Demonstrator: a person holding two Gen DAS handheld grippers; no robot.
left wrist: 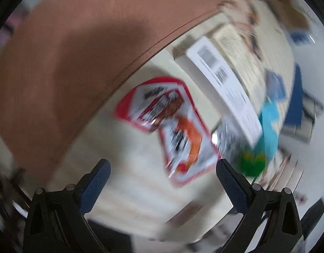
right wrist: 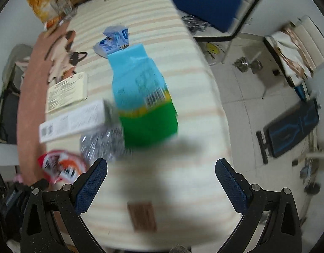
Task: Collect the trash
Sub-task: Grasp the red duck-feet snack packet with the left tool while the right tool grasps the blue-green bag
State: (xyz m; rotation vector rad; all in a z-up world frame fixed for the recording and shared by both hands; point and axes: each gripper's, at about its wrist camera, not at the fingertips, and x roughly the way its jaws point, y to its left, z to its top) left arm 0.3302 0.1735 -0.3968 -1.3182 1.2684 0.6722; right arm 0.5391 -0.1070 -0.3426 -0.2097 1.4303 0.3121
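Observation:
Trash lies on a striped cream table cover (right wrist: 183, 97). A red-edged snack wrapper (left wrist: 172, 124) lies flat just ahead of my left gripper (left wrist: 163, 177), which is open and empty. The same wrapper (right wrist: 60, 166) shows at the left in the right wrist view. A blue and green carton (right wrist: 143, 99) stands past my right gripper (right wrist: 160, 177), open with nothing between its fingers. Beside the carton lie a crumpled silver foil bag (right wrist: 100, 145), a long white box (right wrist: 71, 122) and a crumpled blue wrapper (right wrist: 113, 42). A small brown wrapper (right wrist: 143, 216) lies between the right fingers, low down.
A brown strip (left wrist: 67, 63) runs along the table's left side. A flat cream box (right wrist: 67, 92) and a cat-shaped cutout (right wrist: 67, 57) lie at the back left. Chairs with a blue cushion (right wrist: 206, 2), dumbbells (right wrist: 248, 64) and a weight bench (right wrist: 292, 130) stand on the tiled floor at the right.

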